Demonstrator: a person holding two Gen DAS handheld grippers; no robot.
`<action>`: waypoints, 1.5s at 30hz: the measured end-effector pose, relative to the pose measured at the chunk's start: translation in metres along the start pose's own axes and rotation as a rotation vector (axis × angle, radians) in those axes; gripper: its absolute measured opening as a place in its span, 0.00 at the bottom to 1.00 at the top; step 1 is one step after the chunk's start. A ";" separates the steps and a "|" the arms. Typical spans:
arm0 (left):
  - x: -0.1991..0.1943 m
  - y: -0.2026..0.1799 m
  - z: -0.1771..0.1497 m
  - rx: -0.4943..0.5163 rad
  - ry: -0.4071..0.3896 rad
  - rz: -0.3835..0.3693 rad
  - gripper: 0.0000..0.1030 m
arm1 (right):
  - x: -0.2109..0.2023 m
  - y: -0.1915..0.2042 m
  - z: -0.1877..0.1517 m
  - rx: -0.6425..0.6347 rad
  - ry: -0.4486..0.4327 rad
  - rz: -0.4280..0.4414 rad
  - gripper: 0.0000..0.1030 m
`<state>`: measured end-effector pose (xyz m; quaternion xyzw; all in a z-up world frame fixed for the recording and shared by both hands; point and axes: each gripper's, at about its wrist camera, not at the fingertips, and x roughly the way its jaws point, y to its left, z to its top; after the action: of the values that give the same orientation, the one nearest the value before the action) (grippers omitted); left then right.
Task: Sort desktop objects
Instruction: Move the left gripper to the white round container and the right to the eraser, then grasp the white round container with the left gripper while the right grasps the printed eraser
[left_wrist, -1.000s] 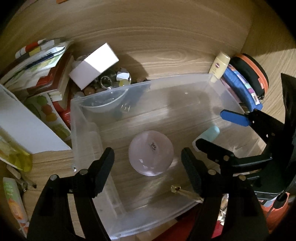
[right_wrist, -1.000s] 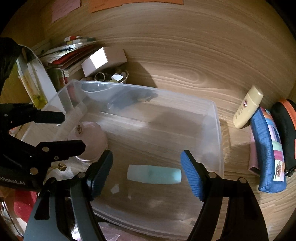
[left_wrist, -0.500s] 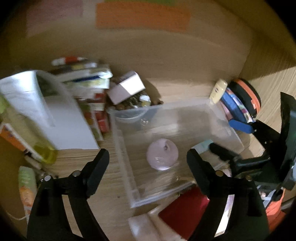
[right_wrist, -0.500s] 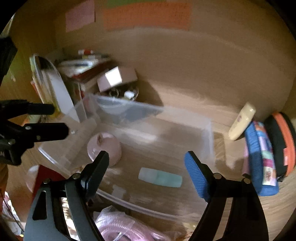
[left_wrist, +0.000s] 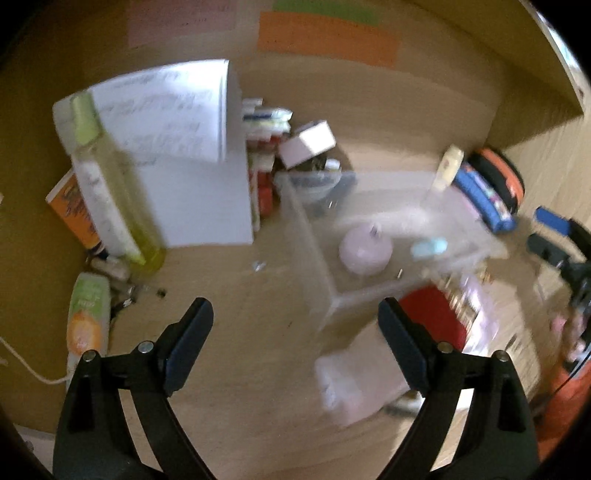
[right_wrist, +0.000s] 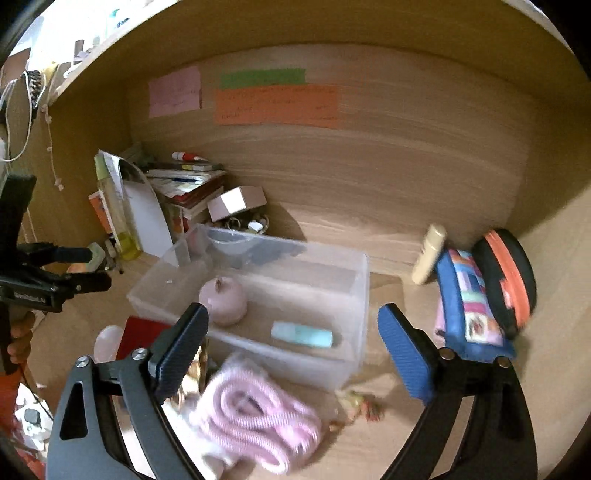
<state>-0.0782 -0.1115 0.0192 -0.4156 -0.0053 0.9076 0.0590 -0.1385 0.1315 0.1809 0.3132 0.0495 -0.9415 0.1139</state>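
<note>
A clear plastic bin stands on the wooden desk. In it lie a round pink object and a pale teal tube. My left gripper is open and empty, pulled back over bare desk to the left of the bin. My right gripper is open and empty, above the bin's near wall. A coiled pink cable in a bag lies in front of the bin.
A cream tube, a blue patterned pouch and a black-orange case lie right of the bin. Books, a white box, a yellow bottle, an orange-green tube and a red item lie left.
Both grippers have pulled back and up from the bin. The left one swung left over the desk. The pink object and the teal tube stay in the bin.
</note>
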 end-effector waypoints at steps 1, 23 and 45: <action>0.000 0.002 -0.006 0.011 0.005 0.006 0.89 | -0.004 -0.002 -0.007 0.002 0.007 -0.016 0.91; 0.026 -0.011 -0.068 0.217 0.082 -0.114 0.89 | -0.031 -0.024 -0.096 0.122 0.162 -0.115 0.92; 0.056 0.000 -0.044 0.078 0.094 -0.151 0.89 | -0.001 -0.040 -0.146 0.230 0.314 -0.097 0.87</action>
<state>-0.0811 -0.1065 -0.0521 -0.4536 0.0012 0.8796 0.1437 -0.0631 0.1949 0.0656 0.4643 -0.0264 -0.8850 0.0229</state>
